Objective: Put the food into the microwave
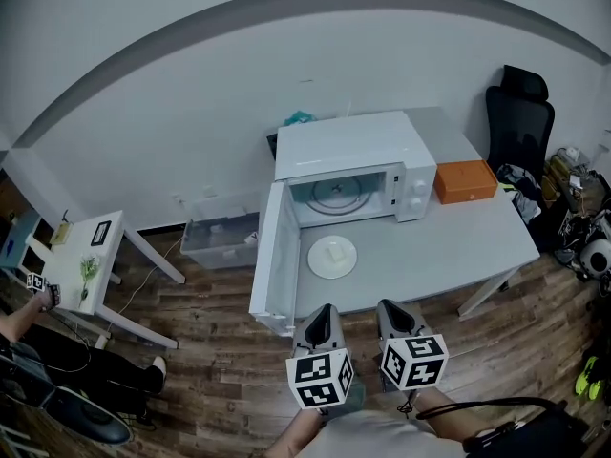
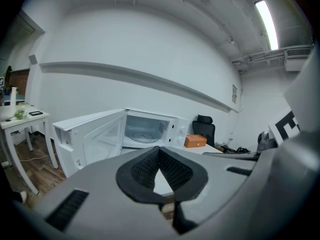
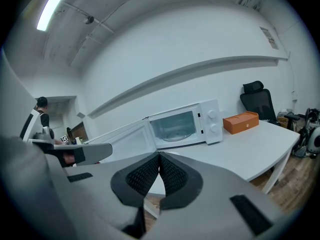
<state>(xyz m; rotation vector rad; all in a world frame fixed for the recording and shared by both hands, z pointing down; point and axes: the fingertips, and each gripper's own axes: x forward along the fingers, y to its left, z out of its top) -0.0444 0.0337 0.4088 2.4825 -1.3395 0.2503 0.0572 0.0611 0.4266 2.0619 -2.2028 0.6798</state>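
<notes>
A white microwave stands on the grey-white table with its door swung open to the left and the glass turntable bare inside. In front of it lies a white plate with a pale piece of food on it. Both grippers hang over the table's near edge, short of the plate: my left gripper and my right gripper, each shut with nothing between the pads. The left gripper view shows the open microwave past the shut left gripper. In the right gripper view, the microwave sits beyond the shut right gripper.
An orange box sits right of the microwave. A clear plastic bin stands on the wooden floor left of the table. A small white table and a seated person are at far left. A black chair stands at back right.
</notes>
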